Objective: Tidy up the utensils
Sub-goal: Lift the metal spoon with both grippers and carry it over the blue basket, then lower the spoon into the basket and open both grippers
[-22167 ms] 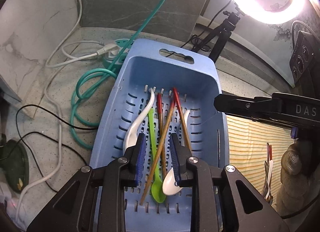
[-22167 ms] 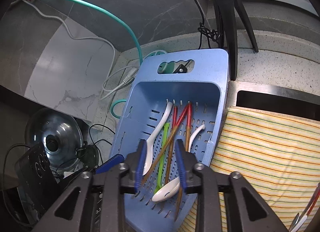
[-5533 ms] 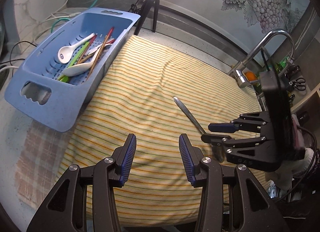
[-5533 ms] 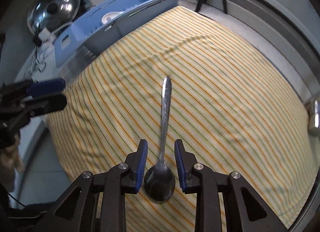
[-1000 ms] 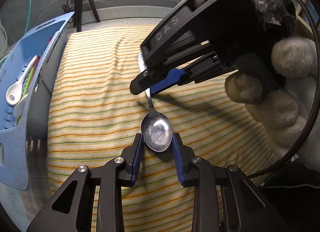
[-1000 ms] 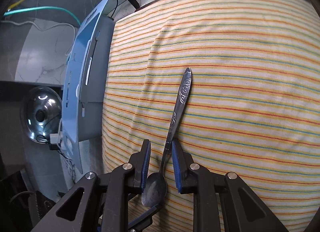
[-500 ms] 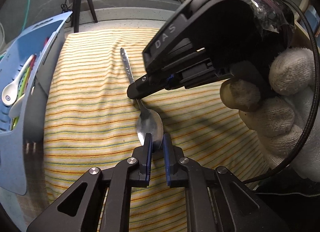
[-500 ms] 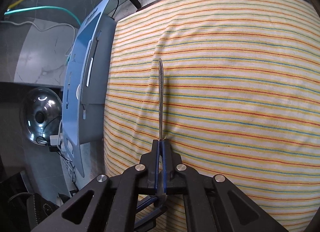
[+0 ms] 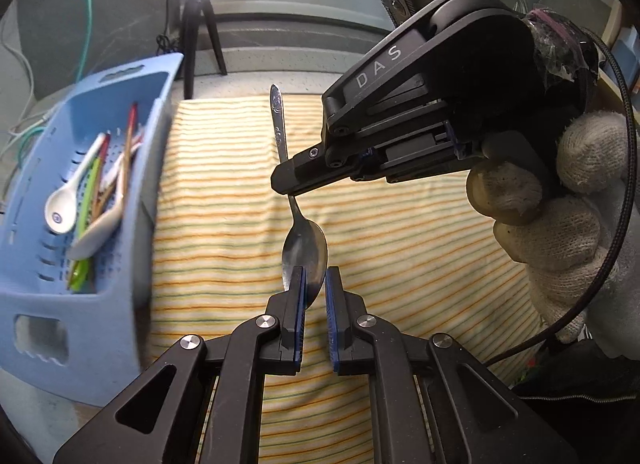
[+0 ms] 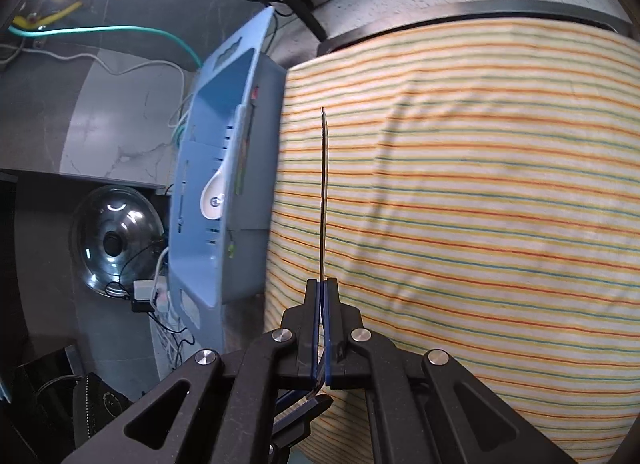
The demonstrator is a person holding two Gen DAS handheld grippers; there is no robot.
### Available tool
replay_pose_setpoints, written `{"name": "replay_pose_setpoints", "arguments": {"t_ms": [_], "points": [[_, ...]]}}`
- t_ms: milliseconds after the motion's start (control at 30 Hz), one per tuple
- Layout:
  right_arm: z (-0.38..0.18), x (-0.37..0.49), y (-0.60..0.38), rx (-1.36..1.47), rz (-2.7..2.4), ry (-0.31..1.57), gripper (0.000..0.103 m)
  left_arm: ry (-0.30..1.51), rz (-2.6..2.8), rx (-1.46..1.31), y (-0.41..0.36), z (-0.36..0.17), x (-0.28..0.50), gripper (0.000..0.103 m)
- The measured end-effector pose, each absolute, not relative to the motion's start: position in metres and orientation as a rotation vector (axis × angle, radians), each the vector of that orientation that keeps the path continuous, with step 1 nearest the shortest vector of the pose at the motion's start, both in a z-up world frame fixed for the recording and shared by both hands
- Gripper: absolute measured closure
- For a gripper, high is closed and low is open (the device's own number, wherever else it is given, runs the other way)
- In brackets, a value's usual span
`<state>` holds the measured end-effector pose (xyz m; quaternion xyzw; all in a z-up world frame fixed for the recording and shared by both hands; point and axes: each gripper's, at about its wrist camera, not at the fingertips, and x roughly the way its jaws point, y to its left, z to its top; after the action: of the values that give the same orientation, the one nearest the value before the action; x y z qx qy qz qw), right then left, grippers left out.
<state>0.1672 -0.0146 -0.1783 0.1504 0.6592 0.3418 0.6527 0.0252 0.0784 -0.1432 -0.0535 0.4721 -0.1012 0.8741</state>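
right gripper [image 10: 322,296] jaws clamped on metal spoon [image 9: 304,248] handle; left gripper [image 9: 314,284] jaws seemingly pinching bowl.

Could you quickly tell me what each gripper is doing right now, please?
Left gripper: shut on the metal spoon's bowl.
Right gripper: shut on the spoon's handle.

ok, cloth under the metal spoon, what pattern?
Cream cloth with thin orange, yellow and green stripes; clearest in the right wrist view.
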Motion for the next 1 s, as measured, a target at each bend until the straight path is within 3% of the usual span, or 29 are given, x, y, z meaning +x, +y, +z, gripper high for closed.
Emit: {"name": "replay_pose_setpoints", "arguments": {"t_ms": [367, 867, 1000], "points": [[-0.14, 0.179, 0.064, 0.315, 0.889, 1.421, 0.101, 0.919, -0.105, -0.096, 0.145, -0.11, 0.035, 0.095], [-0.15, 0.195, 0.145, 0.191, 0.953, 1.411, 0.101, 0.976, -0.023, -0.138, 0.207, -0.133, 0.061, 0.095], [-0.142, 0.193, 0.154, 0.093, 0.942, 1.346, 0.097, 0.991, 0.007, -0.135, 0.213, -0.137, 0.063, 0.093]]}}
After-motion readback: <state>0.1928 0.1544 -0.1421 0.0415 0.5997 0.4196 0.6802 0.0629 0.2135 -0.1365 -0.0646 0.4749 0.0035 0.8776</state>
